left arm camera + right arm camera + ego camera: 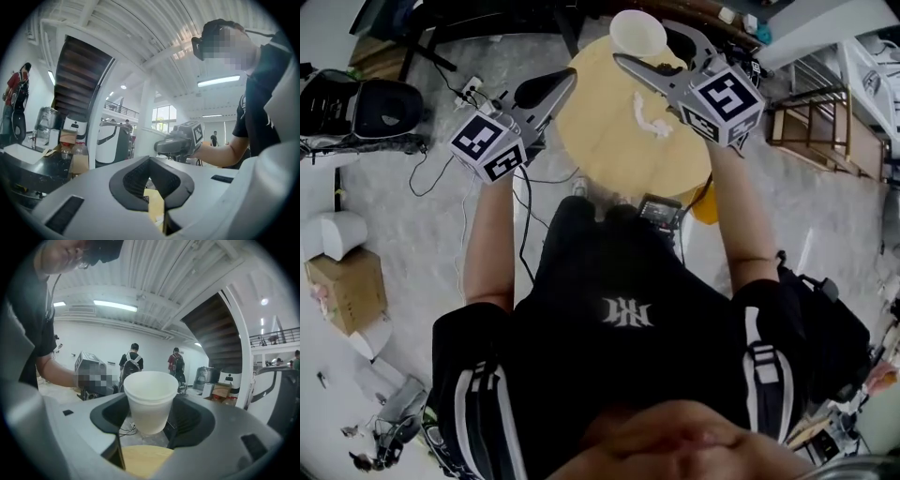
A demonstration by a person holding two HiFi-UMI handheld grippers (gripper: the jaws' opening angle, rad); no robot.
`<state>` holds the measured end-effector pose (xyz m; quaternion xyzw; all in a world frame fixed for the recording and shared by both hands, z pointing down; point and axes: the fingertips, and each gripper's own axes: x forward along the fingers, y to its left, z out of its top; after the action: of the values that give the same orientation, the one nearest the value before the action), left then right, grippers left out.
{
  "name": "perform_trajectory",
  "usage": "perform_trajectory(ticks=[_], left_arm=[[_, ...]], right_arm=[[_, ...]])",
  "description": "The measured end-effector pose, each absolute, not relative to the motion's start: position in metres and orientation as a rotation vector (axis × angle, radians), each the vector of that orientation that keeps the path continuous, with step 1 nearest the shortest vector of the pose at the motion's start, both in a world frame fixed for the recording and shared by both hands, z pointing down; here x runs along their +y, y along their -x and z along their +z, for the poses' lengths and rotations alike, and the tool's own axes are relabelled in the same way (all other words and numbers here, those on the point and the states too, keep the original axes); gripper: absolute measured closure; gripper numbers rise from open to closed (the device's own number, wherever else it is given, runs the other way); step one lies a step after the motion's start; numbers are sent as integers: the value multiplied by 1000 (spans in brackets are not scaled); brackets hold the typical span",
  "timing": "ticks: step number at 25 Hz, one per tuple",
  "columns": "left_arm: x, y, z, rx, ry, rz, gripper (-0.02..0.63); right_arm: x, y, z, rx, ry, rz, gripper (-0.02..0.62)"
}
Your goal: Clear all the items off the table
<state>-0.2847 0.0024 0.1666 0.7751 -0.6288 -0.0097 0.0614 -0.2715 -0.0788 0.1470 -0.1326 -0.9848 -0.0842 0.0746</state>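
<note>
The right gripper [645,49] has its jaws closed on the wall of a white foam cup [147,394], upright and held in the air above the far side of the round wooden table [600,155]. The main danger, I judge, is the cup itself: soft foam may buckle if squeezed harder, or slide out of the pads if the wrist tips or swings quickly (its doubled rim hints at two nested cups, which could part). The left gripper [562,82] is closed with nothing between its jaws, so it must open before it can take the crumpled white scrap [654,117] lying on the tabletop, light enough to be brushed over the edge. Bare floor lies to the left, though cables [441,159] trail there; a wooden frame [811,127] crowds the right.
</note>
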Motion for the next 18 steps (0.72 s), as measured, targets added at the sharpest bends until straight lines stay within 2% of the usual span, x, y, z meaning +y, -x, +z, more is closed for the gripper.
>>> perform_trajectory(ticks=[9, 18], left_arm=[[16, 274, 138, -1967, -2358, 25, 594], [24, 309, 128, -2028, -2358, 19, 594]], right_arm=[[-63, 265, 127, -2969, 432, -290, 301], [-61, 302, 121, -2953, 468, -311, 301]])
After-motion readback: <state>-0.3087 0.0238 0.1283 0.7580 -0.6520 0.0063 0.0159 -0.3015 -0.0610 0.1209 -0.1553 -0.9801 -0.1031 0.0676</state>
